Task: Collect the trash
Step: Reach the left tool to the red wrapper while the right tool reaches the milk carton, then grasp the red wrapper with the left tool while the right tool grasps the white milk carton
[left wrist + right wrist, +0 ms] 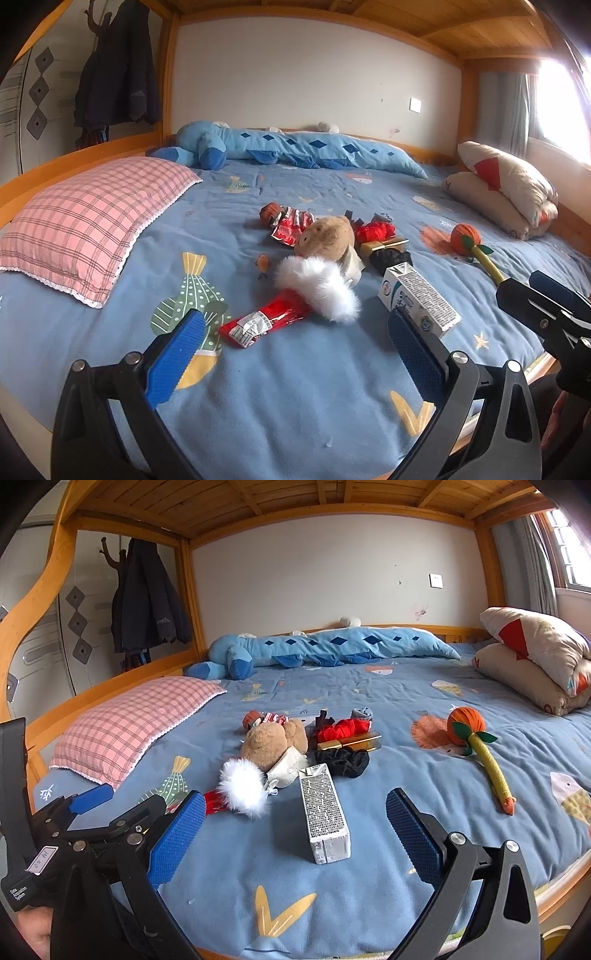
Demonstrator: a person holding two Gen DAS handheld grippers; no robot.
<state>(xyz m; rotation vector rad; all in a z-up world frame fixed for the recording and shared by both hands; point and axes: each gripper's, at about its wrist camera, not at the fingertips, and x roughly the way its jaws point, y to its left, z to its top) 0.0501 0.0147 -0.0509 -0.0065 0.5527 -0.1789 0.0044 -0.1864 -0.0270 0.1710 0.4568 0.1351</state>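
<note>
A red snack wrapper (264, 322) lies on the blue bedsheet just ahead of my open, empty left gripper (295, 347). A white milk carton (419, 301) lies on its side beside the left gripper's right finger; in the right wrist view the carton (325, 808) lies straight ahead of my open, empty right gripper (295, 829). A second red-and-white wrapper (290, 225) lies farther back, behind a brown plush toy (327, 234). A white fluffy piece (319, 286) covers the far end of the near wrapper. The right gripper also shows in the left wrist view (543, 295).
The pile also holds red yarn (375, 230), a gold box (384, 244) and a black scrunchie (341, 760). An orange-headed stick toy (480, 753) lies to the right. A pink checked pillow (88, 221) sits left, folded cushions (509, 184) right, a blue plush (295, 147) along the wall.
</note>
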